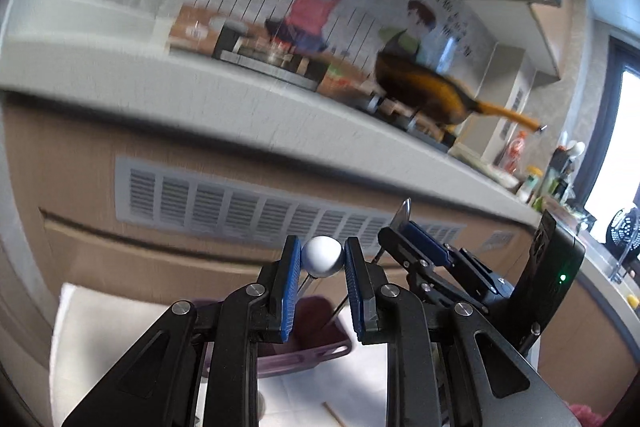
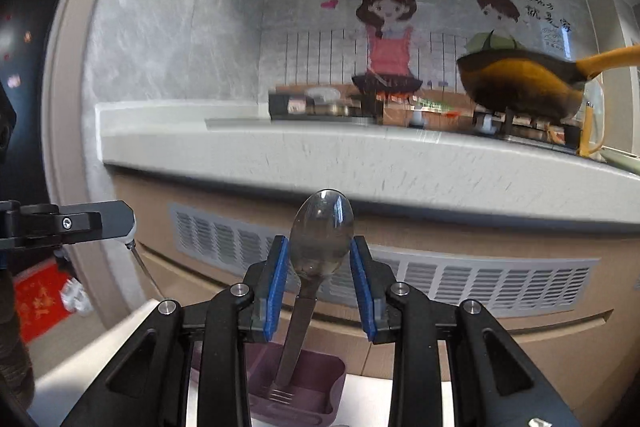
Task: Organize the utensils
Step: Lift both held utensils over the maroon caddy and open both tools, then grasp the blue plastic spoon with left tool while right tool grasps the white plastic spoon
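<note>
Left wrist view: left gripper [image 1: 322,259] pinched a white-balled utensil [image 1: 322,256]; right gripper [image 2: 318,269] clasped a spoon [image 2: 321,239] above the purple holder [image 2: 320,393].

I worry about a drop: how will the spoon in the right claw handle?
The spoon looks like polished metal, so probably stiff and slippery. It stands with its handle down in the purple bin, bowl between the right claw pads, so it may tip if released.
</note>
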{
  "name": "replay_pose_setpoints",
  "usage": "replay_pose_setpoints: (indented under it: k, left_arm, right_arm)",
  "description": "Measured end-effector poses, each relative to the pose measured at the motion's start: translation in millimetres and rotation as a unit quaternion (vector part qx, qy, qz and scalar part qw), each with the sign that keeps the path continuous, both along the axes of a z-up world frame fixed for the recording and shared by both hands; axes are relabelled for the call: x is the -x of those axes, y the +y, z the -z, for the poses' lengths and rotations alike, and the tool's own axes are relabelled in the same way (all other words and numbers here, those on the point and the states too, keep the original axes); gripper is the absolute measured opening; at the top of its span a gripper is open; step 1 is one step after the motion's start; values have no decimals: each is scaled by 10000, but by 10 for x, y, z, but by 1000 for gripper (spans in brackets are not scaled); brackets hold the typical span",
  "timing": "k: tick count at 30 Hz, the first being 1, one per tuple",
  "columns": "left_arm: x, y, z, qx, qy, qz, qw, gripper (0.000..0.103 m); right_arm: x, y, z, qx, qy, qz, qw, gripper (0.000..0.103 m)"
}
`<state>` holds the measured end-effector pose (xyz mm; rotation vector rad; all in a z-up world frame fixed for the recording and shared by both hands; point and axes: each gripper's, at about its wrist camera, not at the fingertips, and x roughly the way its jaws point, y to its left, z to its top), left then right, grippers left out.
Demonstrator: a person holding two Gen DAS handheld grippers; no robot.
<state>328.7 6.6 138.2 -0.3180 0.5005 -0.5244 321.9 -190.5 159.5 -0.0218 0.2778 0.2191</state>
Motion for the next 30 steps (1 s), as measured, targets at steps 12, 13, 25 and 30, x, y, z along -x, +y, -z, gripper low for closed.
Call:
replay_pose_setpoints:
  k: [12, 13, 25, 30]
  left_arm:
    - [-300, 49, 785, 36, 801, -96, 9967, 26]
    - [-267, 67, 780, 51, 785, -88, 9969, 30]
    - [786, 191, 998, -1157, 600, -728, 9888, 50]
    - [1267, 97, 1553, -1720, 1337, -424, 9751, 50]
  right_arm:
    - [-313, -1, 743, -153, 1615, -559, 9852, 31]
    - [-276, -12, 731, -108, 1613, -514, 9855, 31]
    - [776, -310, 988, 257, 1935, -98, 9807, 41]
    - [1180, -340, 1267, 249, 2242, -138, 9741, 41]
